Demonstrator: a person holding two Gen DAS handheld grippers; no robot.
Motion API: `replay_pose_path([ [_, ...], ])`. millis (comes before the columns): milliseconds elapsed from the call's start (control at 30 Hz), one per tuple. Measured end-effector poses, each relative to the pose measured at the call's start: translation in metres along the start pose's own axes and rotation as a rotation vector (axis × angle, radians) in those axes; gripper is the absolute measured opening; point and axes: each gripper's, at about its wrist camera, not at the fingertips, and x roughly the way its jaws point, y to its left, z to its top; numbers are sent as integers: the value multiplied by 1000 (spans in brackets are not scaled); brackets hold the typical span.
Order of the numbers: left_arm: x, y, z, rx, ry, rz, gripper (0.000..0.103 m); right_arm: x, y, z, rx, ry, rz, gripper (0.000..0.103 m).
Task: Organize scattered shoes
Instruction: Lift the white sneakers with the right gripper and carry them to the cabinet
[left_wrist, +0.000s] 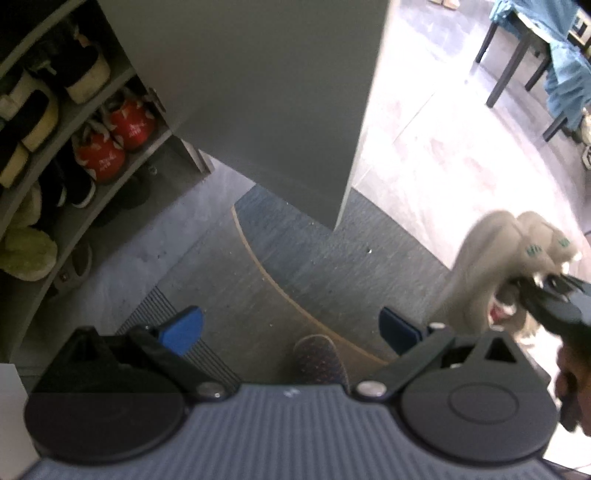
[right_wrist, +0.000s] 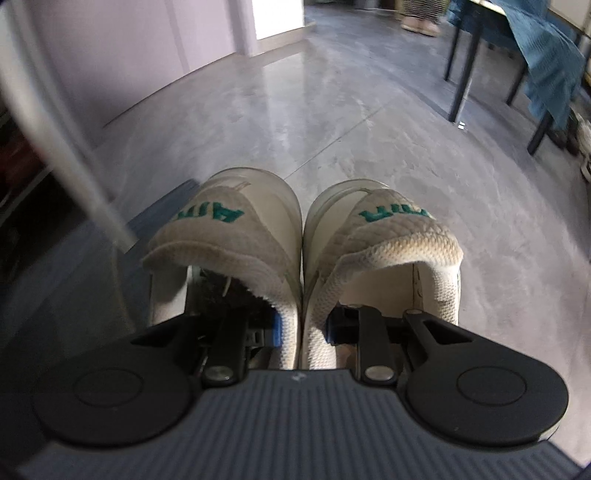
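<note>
Overhead, the grey shoe cabinet (left_wrist: 44, 155) w/ its open door (left_wrist: 266, 103) fills the left wrist view; the right wrist view barely shows it. Shelves hold 1 pair of red sneakers (left_wrist: 114, 140), black-and-cream shoes above, dark ones below, green fuzzy slippers (left_wrist: 26, 251) lowest; exact count unclear. Grey mat (left_wrist: 295, 258) lies below on the floor. Left gripper (left_wrist: 291, 325) points steeply down over the mat, fingers spread wide, nothing between them. Right gripper (right_wrist: 303, 328) tilts down, lifted off the floor, fingers drawn narrow, one inside each shoe, pinching the inner walls of the 2 white sneakers (right_wrist: 303, 236) together. Only its own view shows the teal lettering clearly; the left view shows the pair blurred, plus the person's hand (left_wrist: 572, 380).
</note>
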Motion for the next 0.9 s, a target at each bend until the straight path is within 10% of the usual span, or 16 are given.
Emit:
replay_pose_path([
  [433, -104, 88, -29, -145, -91, 54, 102, -143, 84, 12, -278, 74, 180, 25],
  [900, -169, 289, -168, -287, -205, 141, 102, -199, 319, 21, -592, -3, 320, 25],
])
